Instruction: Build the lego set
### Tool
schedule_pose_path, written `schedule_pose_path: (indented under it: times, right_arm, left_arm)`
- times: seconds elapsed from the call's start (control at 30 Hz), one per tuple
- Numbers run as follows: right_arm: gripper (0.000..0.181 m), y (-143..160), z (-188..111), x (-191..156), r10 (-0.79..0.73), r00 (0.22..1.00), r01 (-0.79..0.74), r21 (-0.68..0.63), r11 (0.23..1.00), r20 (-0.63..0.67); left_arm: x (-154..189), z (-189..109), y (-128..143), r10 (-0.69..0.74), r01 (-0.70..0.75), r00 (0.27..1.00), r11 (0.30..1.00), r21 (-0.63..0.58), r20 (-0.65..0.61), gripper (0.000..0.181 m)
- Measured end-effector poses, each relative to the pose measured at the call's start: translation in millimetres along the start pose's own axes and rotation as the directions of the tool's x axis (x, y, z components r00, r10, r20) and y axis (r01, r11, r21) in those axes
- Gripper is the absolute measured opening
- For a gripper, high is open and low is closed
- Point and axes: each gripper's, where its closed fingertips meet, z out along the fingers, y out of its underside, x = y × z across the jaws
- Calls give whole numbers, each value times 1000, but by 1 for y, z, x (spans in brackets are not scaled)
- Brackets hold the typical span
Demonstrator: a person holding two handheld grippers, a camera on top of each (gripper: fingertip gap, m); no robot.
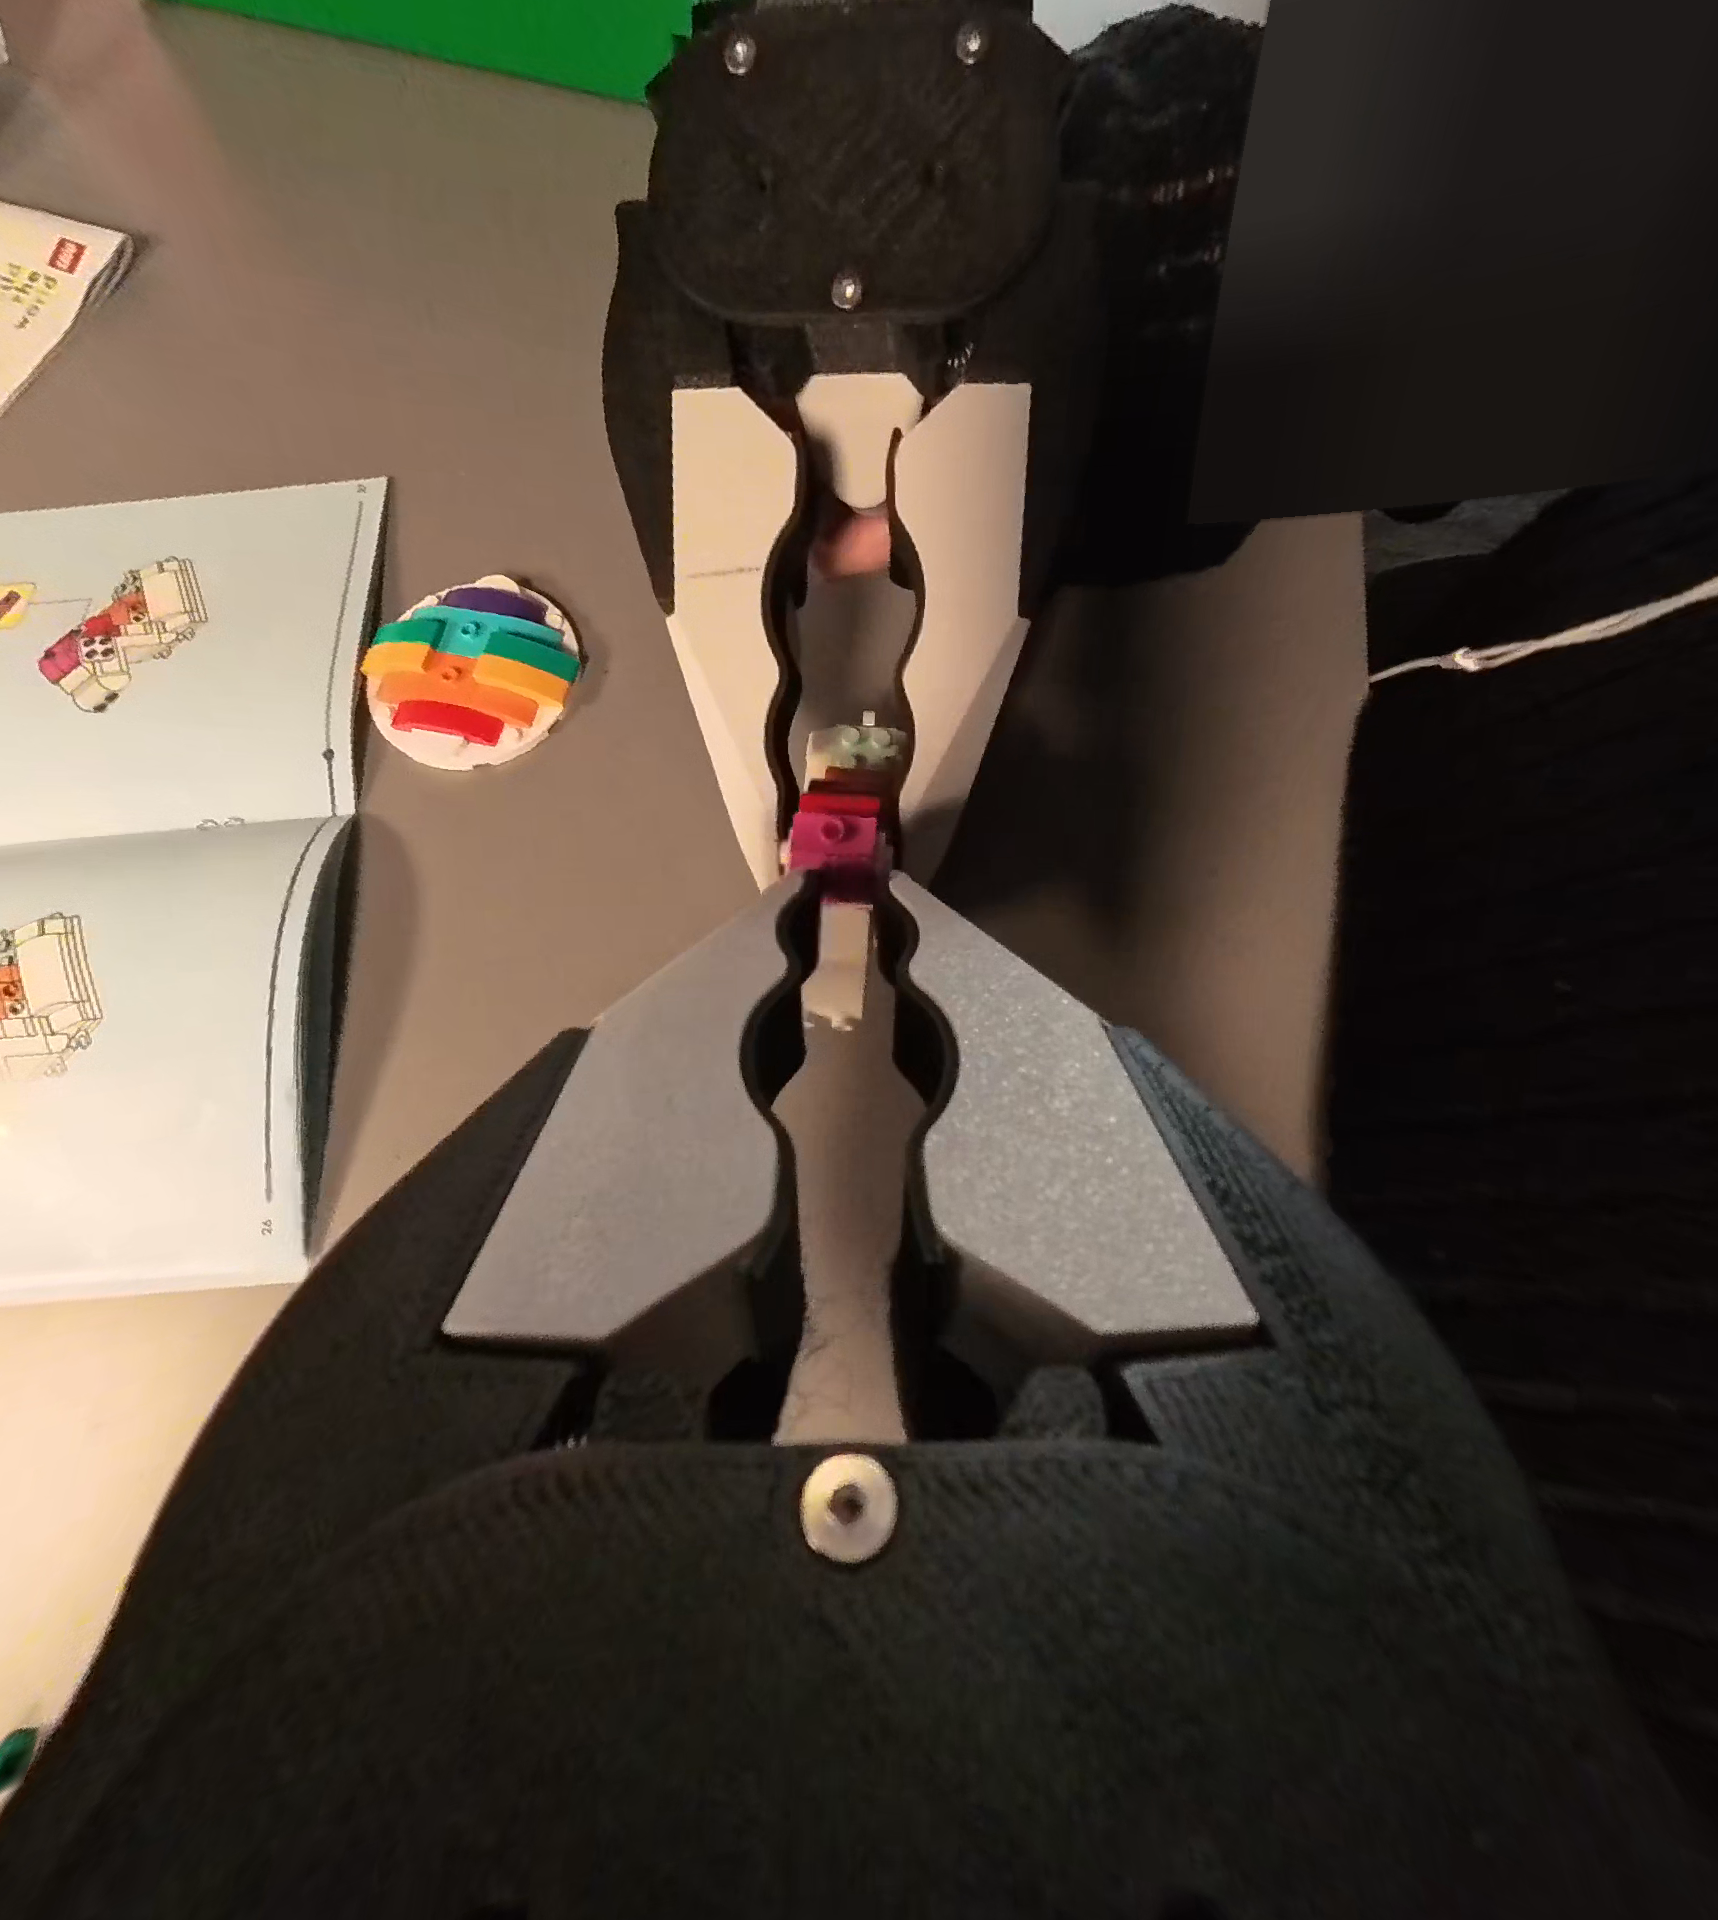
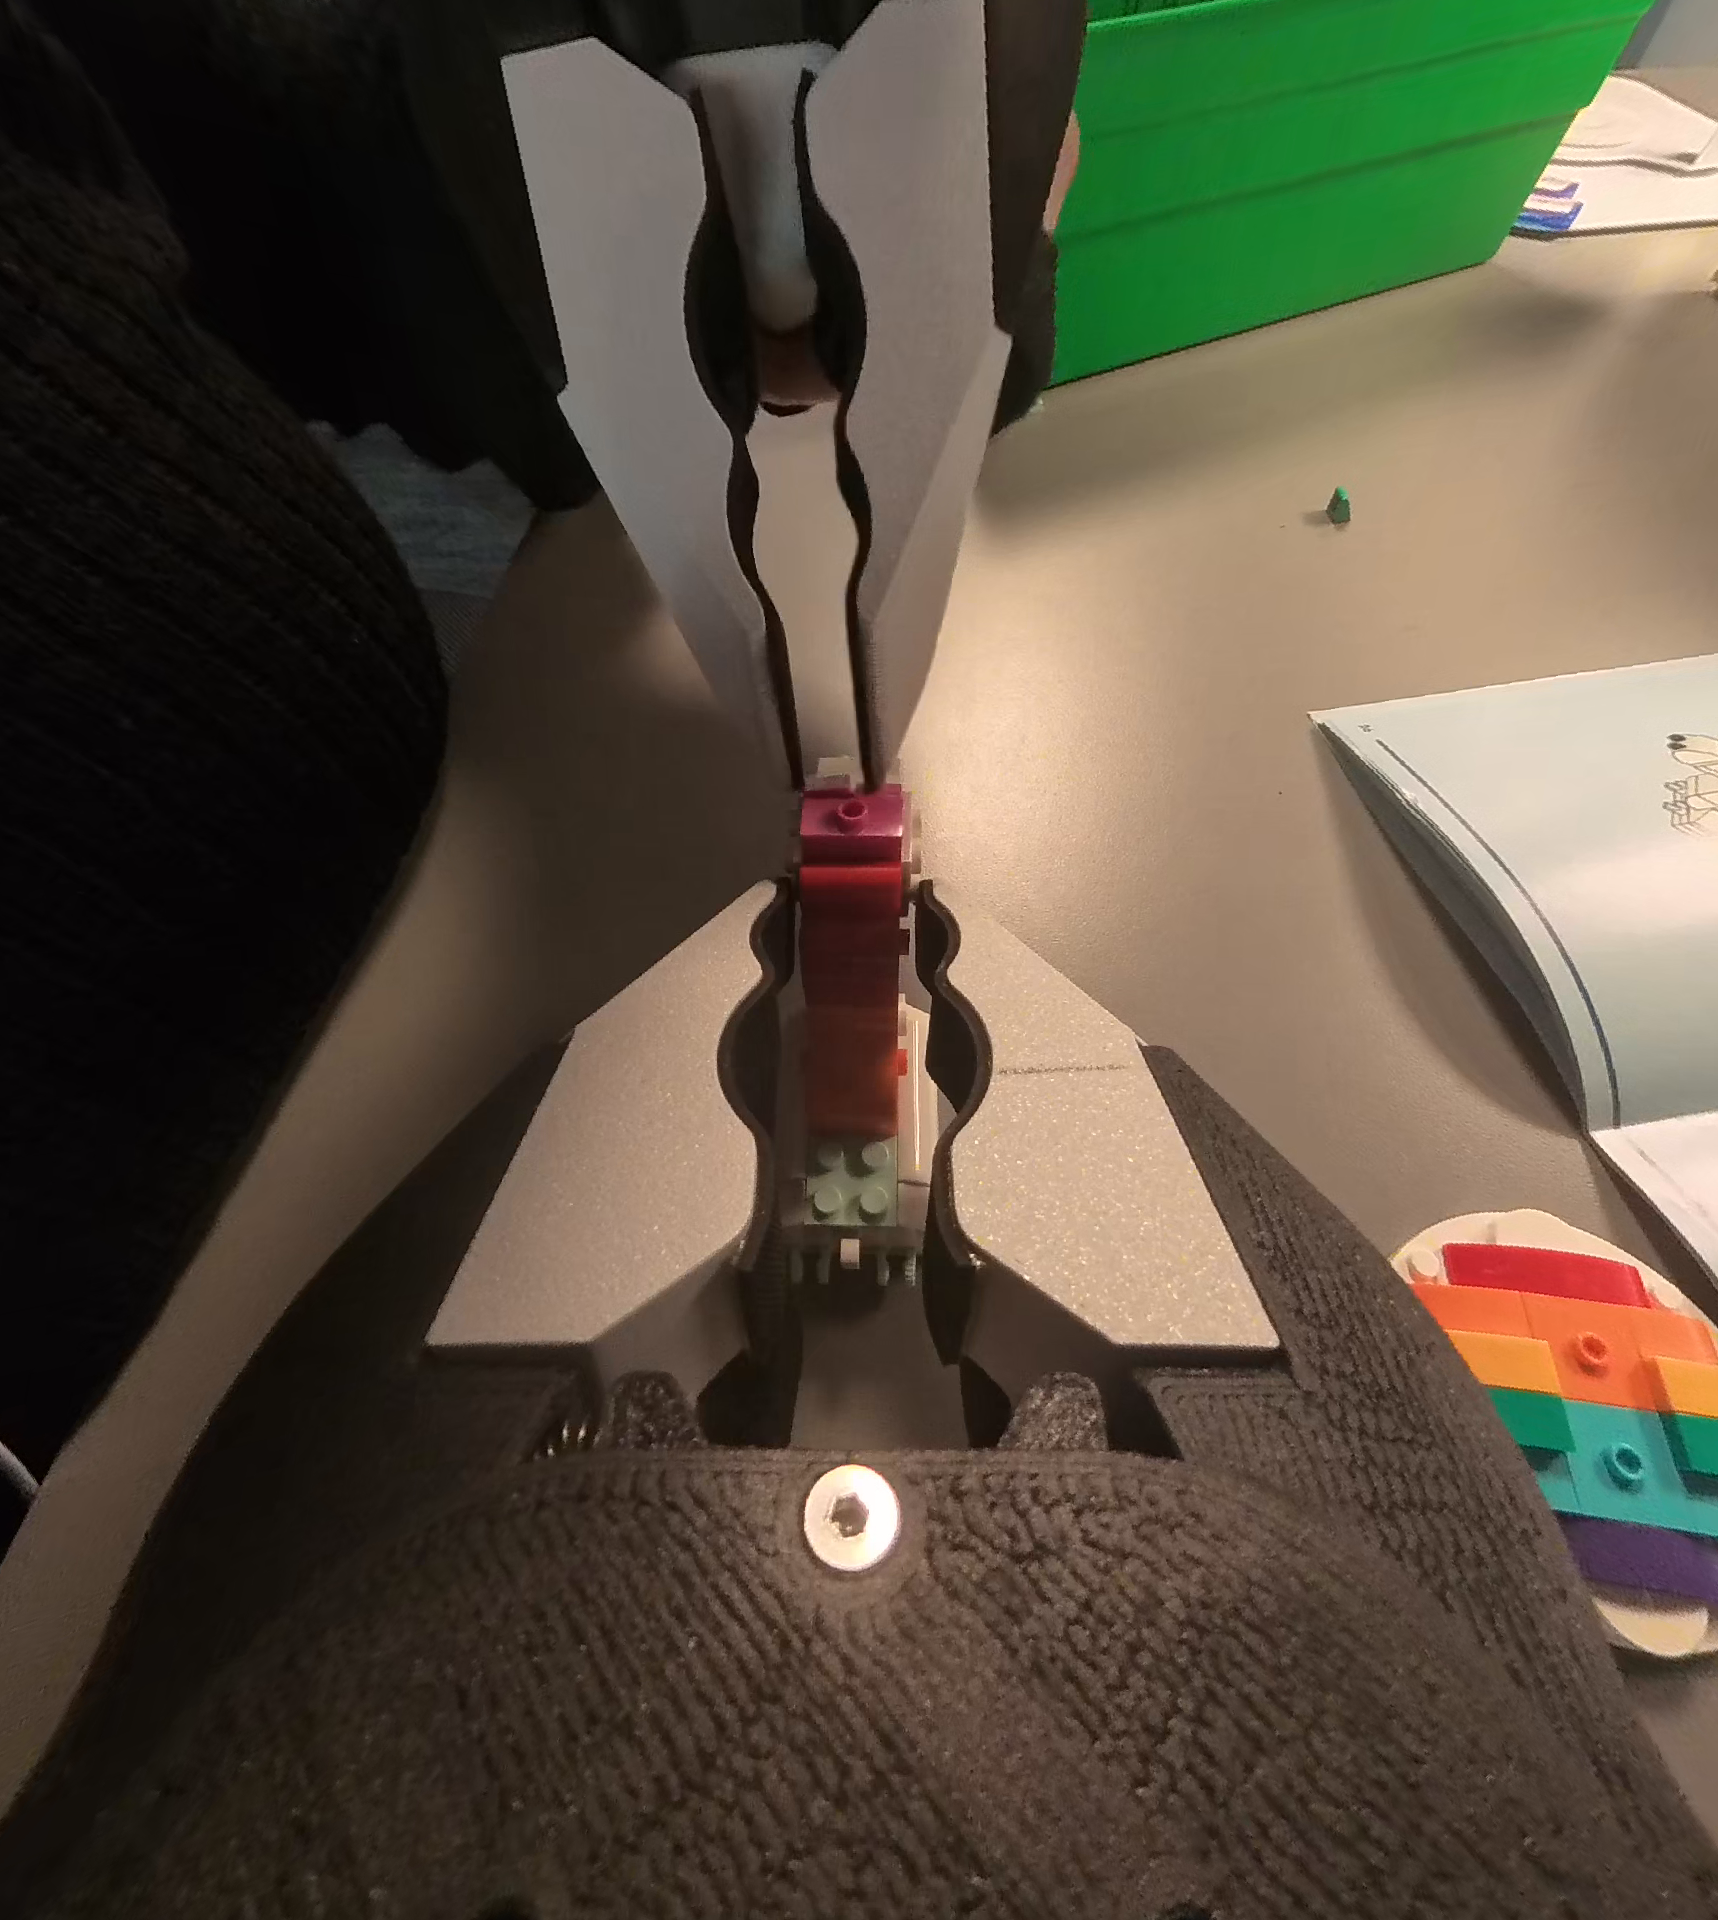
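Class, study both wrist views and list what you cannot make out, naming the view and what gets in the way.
- Lego model: its sides, right wrist view, covered by the right gripper fingers.
- White brick: how it joins the model, left wrist view, hidden in the left gripper.
- Rainbow disc: near half, right wrist view, behind the gripper body.
- Instruction booklet: cut off by the left edge, left wrist view.
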Motion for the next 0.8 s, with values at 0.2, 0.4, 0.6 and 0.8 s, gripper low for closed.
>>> schedule_pose_path:
  times: [0.2, 0.4, 0.6, 0.8]
  right_arm:
    - [22, 0, 0, 0, 1, 1000, -1, 1, 1000, -1]
    - [22, 0, 0, 1, 8, 1000, -8, 2, 1000, -1]
    - [22, -1, 0, 2, 25, 1000, -25, 6, 1000, -4]
    - [21, -4, -4, 6, 109, 994, -109, 40, 993, 13]
  left_arm:
    - [-1, 1, 0, 4, -4, 1000, 1000, 3, 11, 12]
    - [-3, 2, -1, -6, 6, 999, 1000, 15, 33, 15]
    - [-8, -1, 0, -18, 14, 995, 999, 46, 97, 26]
    - [-9, -11, -1, 184, -215, 947, 972, 95, 262, 45]
